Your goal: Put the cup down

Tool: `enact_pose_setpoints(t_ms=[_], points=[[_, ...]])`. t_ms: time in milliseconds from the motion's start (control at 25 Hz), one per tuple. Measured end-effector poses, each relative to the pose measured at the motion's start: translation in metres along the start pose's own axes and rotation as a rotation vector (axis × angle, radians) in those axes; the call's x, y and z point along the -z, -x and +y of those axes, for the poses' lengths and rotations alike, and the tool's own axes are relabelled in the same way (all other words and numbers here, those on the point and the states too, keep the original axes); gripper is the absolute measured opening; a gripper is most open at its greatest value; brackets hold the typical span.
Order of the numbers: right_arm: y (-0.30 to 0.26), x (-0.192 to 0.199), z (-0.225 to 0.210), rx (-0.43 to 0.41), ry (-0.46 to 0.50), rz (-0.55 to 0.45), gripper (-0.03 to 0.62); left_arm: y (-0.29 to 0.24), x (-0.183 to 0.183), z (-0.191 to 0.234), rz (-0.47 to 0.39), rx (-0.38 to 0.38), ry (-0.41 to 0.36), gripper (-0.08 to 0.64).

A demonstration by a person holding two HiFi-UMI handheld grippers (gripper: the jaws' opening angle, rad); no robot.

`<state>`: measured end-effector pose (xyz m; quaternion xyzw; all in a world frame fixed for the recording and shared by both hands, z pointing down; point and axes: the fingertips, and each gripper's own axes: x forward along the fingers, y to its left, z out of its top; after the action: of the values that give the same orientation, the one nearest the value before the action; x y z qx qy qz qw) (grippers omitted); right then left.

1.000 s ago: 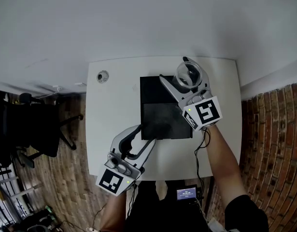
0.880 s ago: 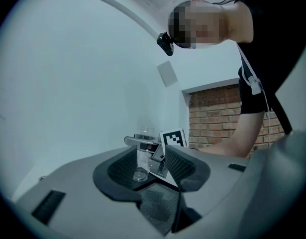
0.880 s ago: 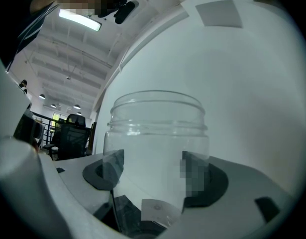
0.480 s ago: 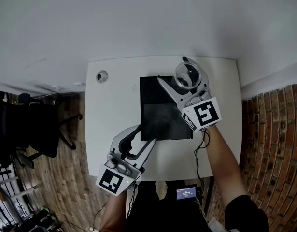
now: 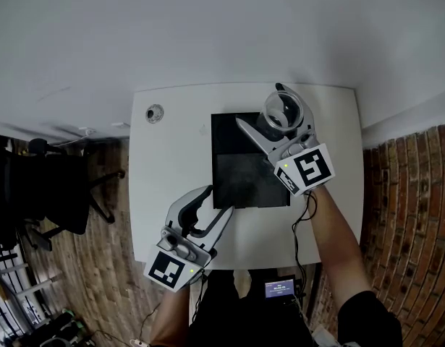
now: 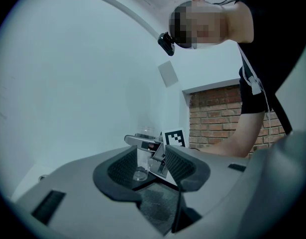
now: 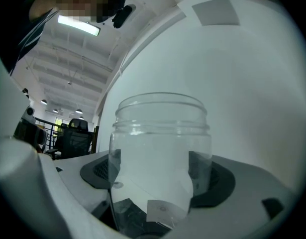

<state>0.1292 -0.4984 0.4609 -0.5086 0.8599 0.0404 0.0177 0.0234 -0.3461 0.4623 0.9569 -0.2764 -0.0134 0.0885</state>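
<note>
A clear glass cup [image 5: 281, 111] stands upright at the far right corner of the black mat [image 5: 244, 179], on the white table [image 5: 171, 165]. My right gripper [image 5: 267, 110] reaches round it from the near side. Its jaws are opening, with the cup [image 7: 160, 158] between them and the dark pads [image 7: 100, 171] still against its sides. My left gripper [image 5: 216, 202] rests open at the mat's near left corner, with nothing between its fingers. Its own view looks between its jaws [image 6: 152, 166] at the cup [image 6: 143, 156] and the right gripper farther off.
A small round object [image 5: 154, 113] lies near the table's far left corner. A small device with a lit screen [image 5: 278, 289] sits at the near edge. A black office chair [image 5: 56, 194] stands on the brick floor to the left. White wall runs behind the table.
My right gripper has nudged slightly right, with the cup staying at the mat's far right corner. The left gripper has not moved.
</note>
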Motion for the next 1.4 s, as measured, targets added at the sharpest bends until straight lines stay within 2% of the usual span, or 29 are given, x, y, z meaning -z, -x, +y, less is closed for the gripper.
enact_pose_setpoints(t_ms=[320,960,1160,1400], points=[[-0.003,-0.005,0.006,-0.027,0.022,-0.011,0.471,0.003,-0.003,0.002,-0.004,-0.002,-0.002,0.166],[0.017,-0.01,0.0,0.019,0.046,0.012,0.483,0.008,-0.008,-0.001,-0.004,-0.014,-0.022,0.166],[0.033,-0.015,-0.001,0.043,0.02,0.018,0.483,0.015,-0.014,-0.003,-0.008,-0.025,-0.037,0.166],[0.073,-0.022,-0.002,0.107,-0.067,0.038,0.482,0.029,-0.023,-0.006,-0.016,-0.047,-0.06,0.166]])
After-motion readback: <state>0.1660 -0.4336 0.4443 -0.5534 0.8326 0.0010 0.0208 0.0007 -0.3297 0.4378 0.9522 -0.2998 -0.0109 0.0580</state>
